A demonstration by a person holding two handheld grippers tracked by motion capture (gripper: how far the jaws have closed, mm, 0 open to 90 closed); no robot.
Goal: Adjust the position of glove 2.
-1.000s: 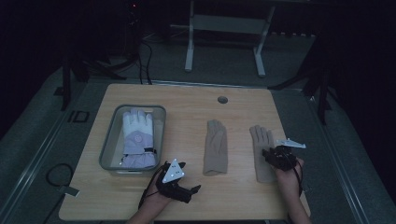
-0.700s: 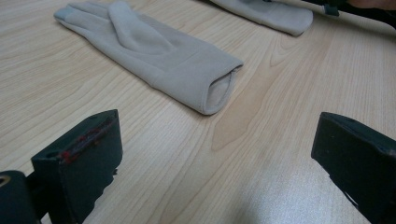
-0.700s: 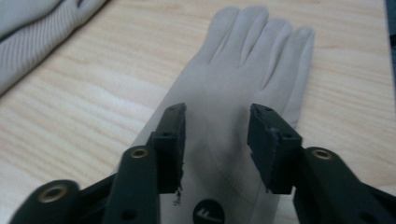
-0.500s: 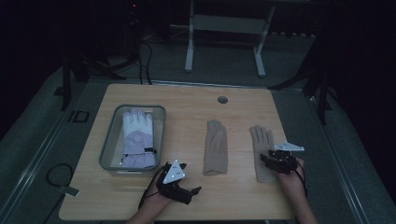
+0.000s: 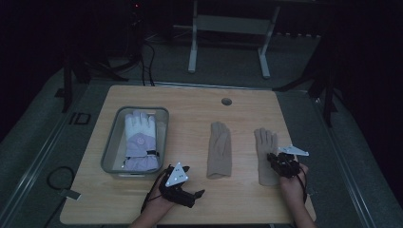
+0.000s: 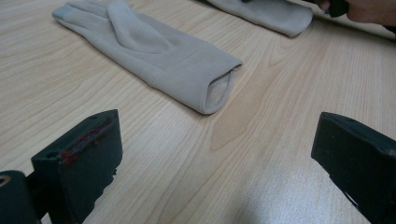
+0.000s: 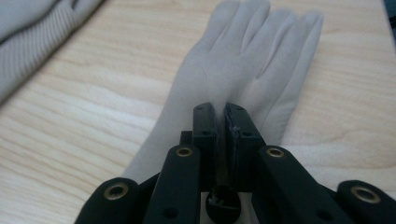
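1 white-and-lilac glove [image 5: 140, 141] fills the grey tray [image 5: 110, 145]; right gripper [image 5: 275, 160] jaws pinch beige glove [image 5: 266, 154], left gripper [image 5: 192, 194] released

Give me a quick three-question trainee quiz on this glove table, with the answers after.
1. True or false: the grey bin holds a beige glove.
2. The left tongs are: A open over bare table; B shut on a glove; C shut on the bin's rim.
3. Which glove do the tips of the right tongs rest on?

Key
1. False. It holds a white-and-lilac glove.
2. A.
3. The right beige glove, not the middle beige glove. The tongs are shut; pinched fabric can't be made out.
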